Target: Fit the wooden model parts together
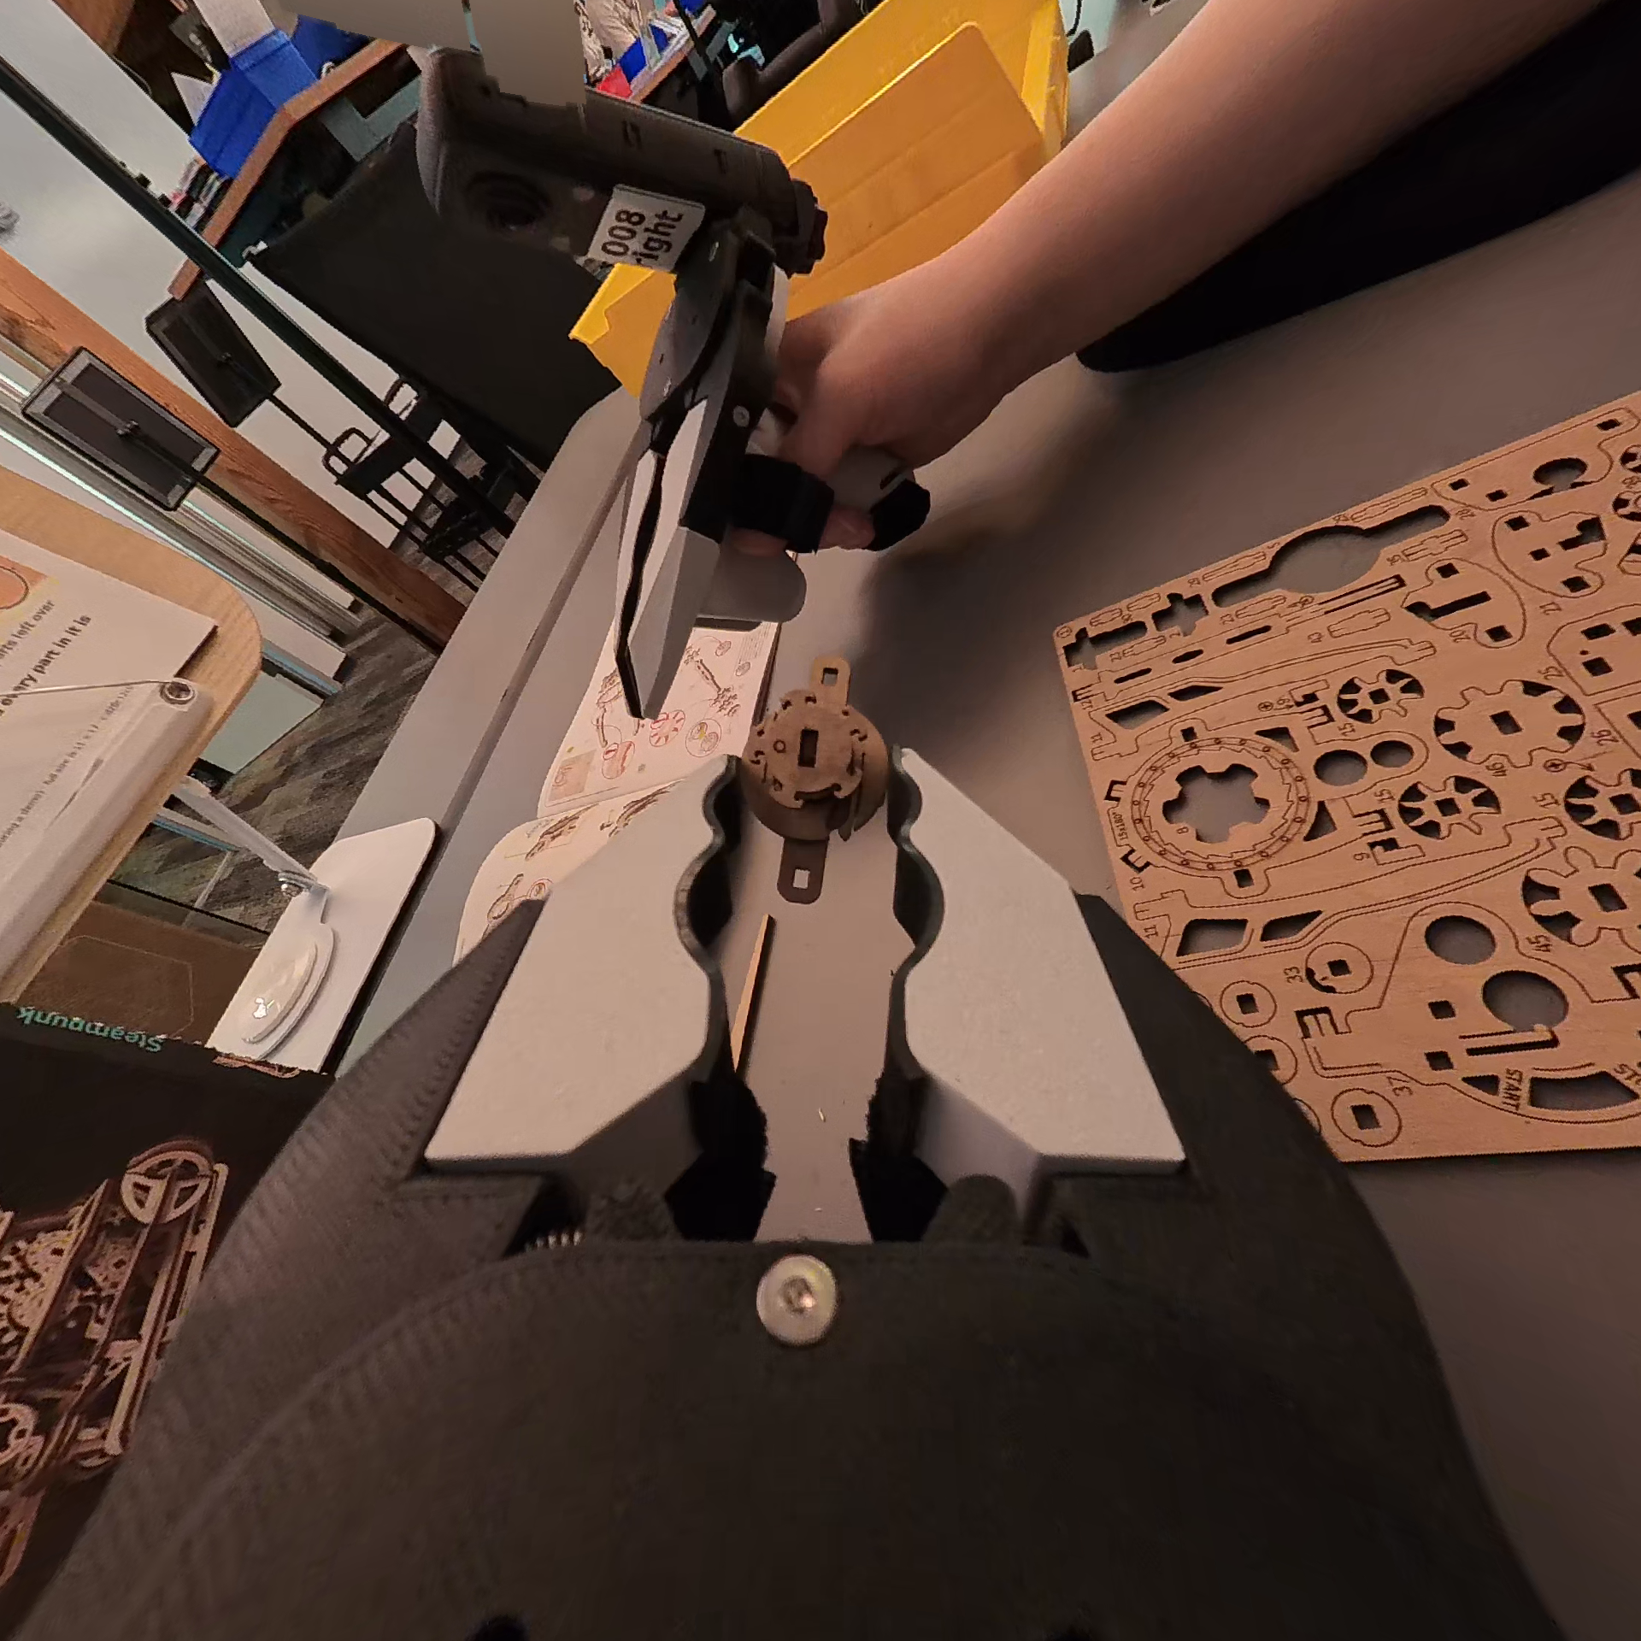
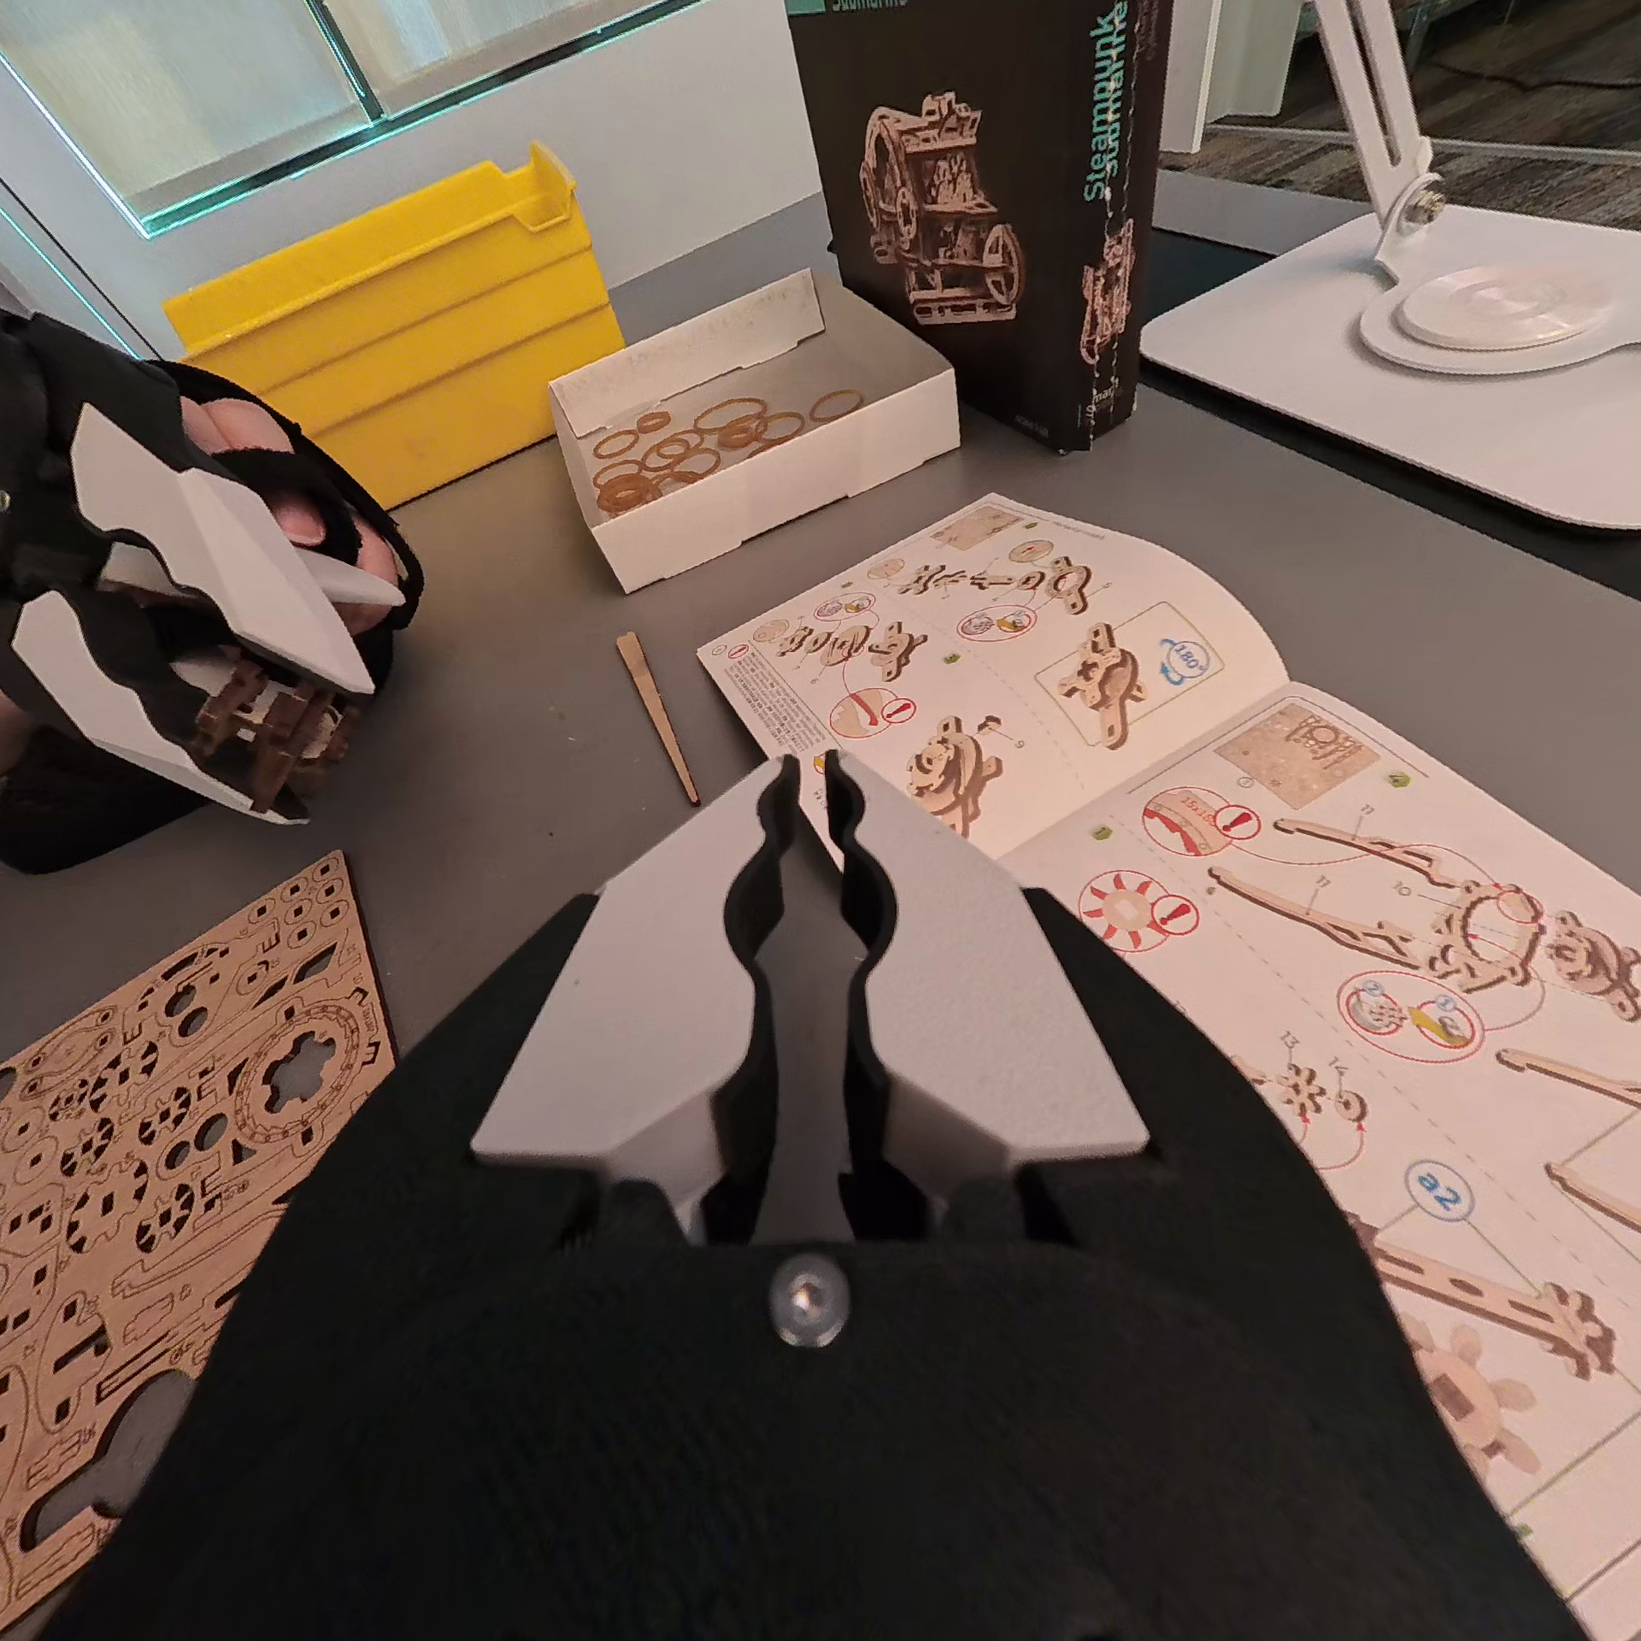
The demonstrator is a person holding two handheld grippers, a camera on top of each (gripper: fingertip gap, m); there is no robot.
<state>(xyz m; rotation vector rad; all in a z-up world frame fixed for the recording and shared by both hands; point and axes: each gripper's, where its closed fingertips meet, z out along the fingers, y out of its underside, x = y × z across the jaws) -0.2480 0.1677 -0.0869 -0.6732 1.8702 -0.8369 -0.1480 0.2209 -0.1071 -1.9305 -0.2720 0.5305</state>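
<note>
Wooden gear assembly (image 1: 812,771) pinched in the left gripper (image 1: 812,781) jaws.
Right gripper (image 2: 810,771) hovers over the booklet (image 2: 1154,755), jaws nearly together, empty.

left wrist: low, close, faces right gripper (image 1: 635,701) | right wrist: overlooks table (image 2: 497,710) | shared: booklet (image 2: 1154,799)
</note>
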